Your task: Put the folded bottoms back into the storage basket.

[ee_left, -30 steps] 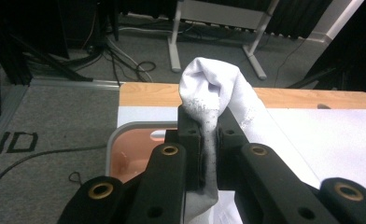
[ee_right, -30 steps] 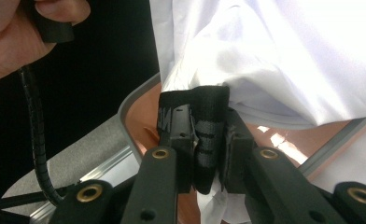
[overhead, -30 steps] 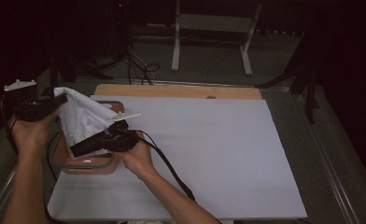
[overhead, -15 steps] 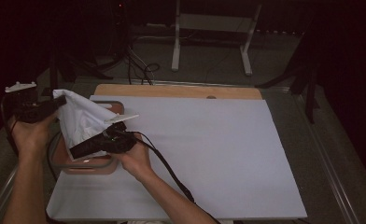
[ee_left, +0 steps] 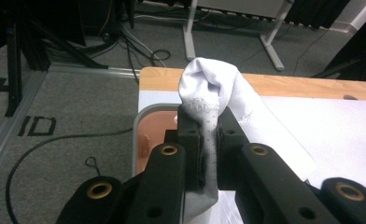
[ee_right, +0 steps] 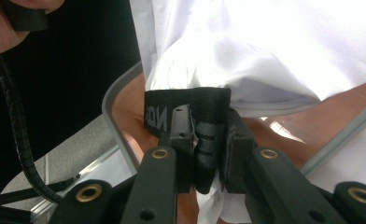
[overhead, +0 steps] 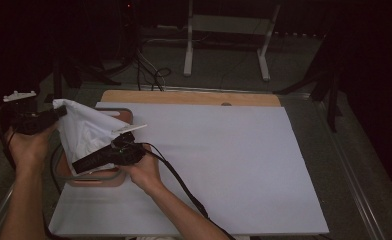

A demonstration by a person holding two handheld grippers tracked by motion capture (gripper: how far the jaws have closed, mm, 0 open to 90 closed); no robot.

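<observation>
Count, this moment:
- Grippers: two, left gripper (overhead: 59,113) and right gripper (overhead: 76,165), each sitting in one hand, both clamping cloth.
- White garment (overhead: 86,132): one, hanging between them at the left; black band (ee_right: 190,112): one.
- Tray (overhead: 126,116): one, lying under the garment.
- White sheet (overhead: 224,165): one, covering the table.
- Wooden board (overhead: 184,97): one, showing at the far edge.

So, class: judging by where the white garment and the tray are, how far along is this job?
Done: both grippers have a grip, the left gripper on the white garment and the right gripper on its black waistband. In hand: the garment hangs stretched between them above the tray. Left, probably: laying it out on the white sheet and folding it.
</observation>
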